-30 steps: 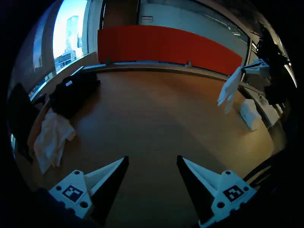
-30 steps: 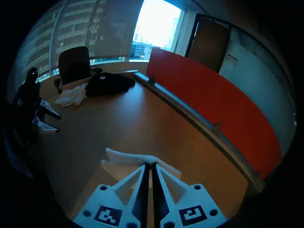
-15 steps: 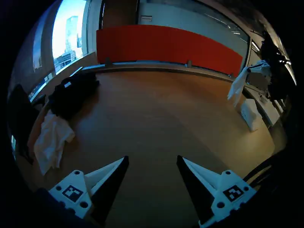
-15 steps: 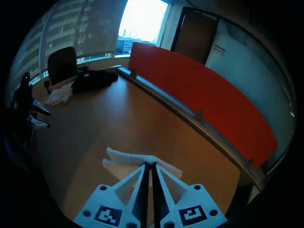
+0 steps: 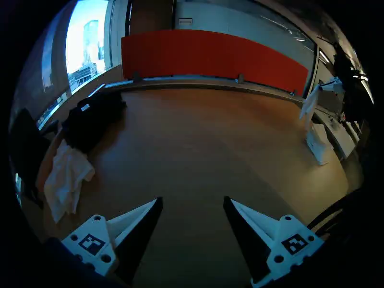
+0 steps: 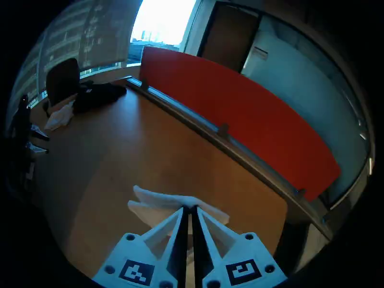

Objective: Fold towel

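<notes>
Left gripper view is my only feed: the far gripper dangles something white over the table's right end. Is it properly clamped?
Observer: Yes. The right gripper view shows the right gripper with its fingers closed together on the white cloth towel.
Operator: Is the cloth bunched up?
Observer: No. It spreads ahead of the fingertips in flat folded layers, with the brown wooden table behind it.

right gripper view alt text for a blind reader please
The right claw is shut on a white towel, held over a wooden desk. A red partition runs along the desk's far edge, with a bright window beyond.
</notes>
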A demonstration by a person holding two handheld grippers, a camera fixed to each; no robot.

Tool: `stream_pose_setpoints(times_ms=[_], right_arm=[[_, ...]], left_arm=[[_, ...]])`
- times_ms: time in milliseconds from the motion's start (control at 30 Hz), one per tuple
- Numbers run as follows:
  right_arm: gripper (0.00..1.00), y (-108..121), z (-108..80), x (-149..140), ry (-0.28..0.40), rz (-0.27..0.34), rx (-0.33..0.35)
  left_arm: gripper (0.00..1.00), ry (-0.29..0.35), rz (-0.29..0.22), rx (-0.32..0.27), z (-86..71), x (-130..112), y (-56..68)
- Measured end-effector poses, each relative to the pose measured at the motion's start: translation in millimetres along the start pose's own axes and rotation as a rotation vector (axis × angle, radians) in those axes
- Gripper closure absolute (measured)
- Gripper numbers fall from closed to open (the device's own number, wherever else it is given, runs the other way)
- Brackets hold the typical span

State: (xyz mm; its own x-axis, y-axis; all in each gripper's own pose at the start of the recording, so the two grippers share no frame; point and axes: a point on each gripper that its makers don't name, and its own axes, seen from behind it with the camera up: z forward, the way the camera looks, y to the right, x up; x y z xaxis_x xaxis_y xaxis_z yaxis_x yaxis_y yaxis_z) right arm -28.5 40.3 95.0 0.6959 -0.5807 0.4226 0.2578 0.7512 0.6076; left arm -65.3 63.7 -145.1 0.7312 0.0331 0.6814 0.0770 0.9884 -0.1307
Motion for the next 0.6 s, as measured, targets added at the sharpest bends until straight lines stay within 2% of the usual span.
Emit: stream_pose_setpoints(times_ms=[333,600], right_arm=[[0.95,42.6,-5.1,-21.2,-0.033,0.032,-0.052],[0.95,62.3,-11.2,-37.8,-0.053,0.057,-0.077]], left_arm=[[0.07,-0.003,0.008,0.002,3.0,4.7,4.5],[0.07,-0.005,0.016,0.002,4.1,6.8,8.7]])
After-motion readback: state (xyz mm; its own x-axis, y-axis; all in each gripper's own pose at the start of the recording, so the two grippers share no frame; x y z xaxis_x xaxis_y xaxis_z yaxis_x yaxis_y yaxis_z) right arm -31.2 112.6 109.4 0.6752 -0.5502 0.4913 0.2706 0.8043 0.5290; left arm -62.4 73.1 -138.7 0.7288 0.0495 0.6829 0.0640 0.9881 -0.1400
